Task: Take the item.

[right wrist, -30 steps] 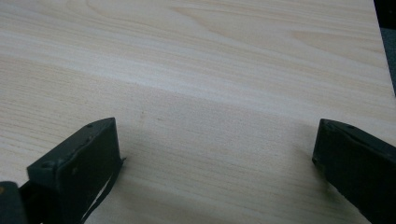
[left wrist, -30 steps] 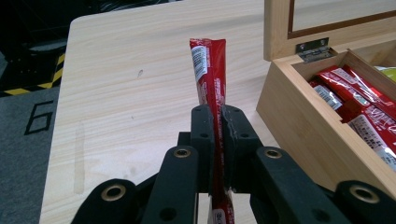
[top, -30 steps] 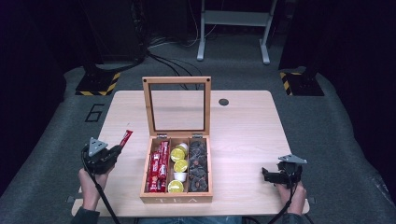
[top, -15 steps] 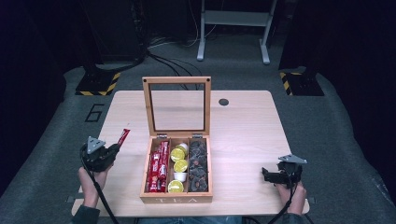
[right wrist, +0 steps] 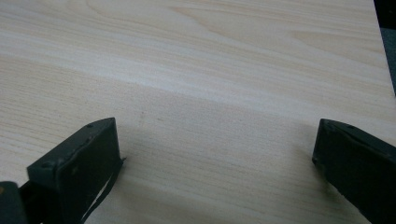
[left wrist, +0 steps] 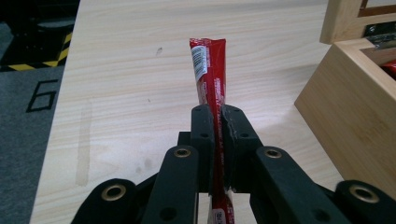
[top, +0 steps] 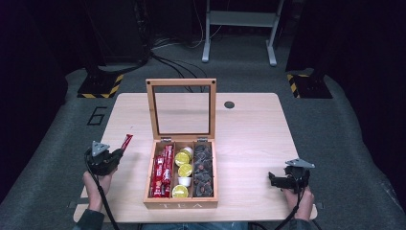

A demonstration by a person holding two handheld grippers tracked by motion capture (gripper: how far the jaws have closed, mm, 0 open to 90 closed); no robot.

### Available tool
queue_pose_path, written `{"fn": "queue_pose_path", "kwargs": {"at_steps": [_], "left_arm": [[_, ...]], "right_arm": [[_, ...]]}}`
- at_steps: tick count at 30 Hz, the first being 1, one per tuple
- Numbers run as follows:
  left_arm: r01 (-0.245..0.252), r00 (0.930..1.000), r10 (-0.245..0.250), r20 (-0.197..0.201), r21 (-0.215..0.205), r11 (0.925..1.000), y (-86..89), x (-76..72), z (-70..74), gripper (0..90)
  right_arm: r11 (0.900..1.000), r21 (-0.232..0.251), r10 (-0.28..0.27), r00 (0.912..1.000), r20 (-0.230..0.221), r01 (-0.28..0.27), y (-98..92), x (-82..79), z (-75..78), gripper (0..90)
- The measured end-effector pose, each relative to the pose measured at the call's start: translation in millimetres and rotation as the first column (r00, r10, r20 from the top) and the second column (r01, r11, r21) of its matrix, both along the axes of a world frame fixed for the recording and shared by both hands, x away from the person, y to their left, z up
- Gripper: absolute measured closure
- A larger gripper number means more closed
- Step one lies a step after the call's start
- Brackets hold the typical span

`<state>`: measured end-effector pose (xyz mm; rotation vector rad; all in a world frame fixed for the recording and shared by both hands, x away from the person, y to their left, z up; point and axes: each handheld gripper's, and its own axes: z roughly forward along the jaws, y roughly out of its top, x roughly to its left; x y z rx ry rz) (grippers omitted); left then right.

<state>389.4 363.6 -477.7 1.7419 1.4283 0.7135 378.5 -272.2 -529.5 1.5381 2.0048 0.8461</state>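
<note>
Left gripper (top: 116, 152) lower than second ago, jaws pinching red stick sachet (left wrist: 209, 74) over table (top: 253, 139); placement likely near. Right gripper (top: 274, 179) unmoved, jaws spread, empty.

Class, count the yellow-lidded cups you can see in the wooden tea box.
4, all in the middle compartment of the box, lined front to back. More may lie underneath.
</note>
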Motion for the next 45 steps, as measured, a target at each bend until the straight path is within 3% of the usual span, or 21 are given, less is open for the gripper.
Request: {"fn": "queue_pose_path", "kwargs": {"at_steps": [19,28,45], "left_arm": [[-0.026,0.9981,0.027,-0.056,0.028,0.9993,-1.9,21.5,-24.8,83.4],[-0.002,0.9955,0.008,-0.094,0.066,0.9978,-6.7,30.0,-35.9,83.3],[-0.015,0.9906,0.020,-0.135,0.037,0.9992,-5.8,35.7,-44.7,78.2]], "right_arm": [[1.000,0.000,0.001,1.0000,0.000,-0.001,-0.1,0.1,0.0,0.0],[1.000,0.001,-0.001,1.0000,0.000,0.001,0.1,0.1,0.0,0.0],[1.000,0.001,0.000,1.0000,0.000,0.000,0.1,0.2,0.0,0.0]]}}
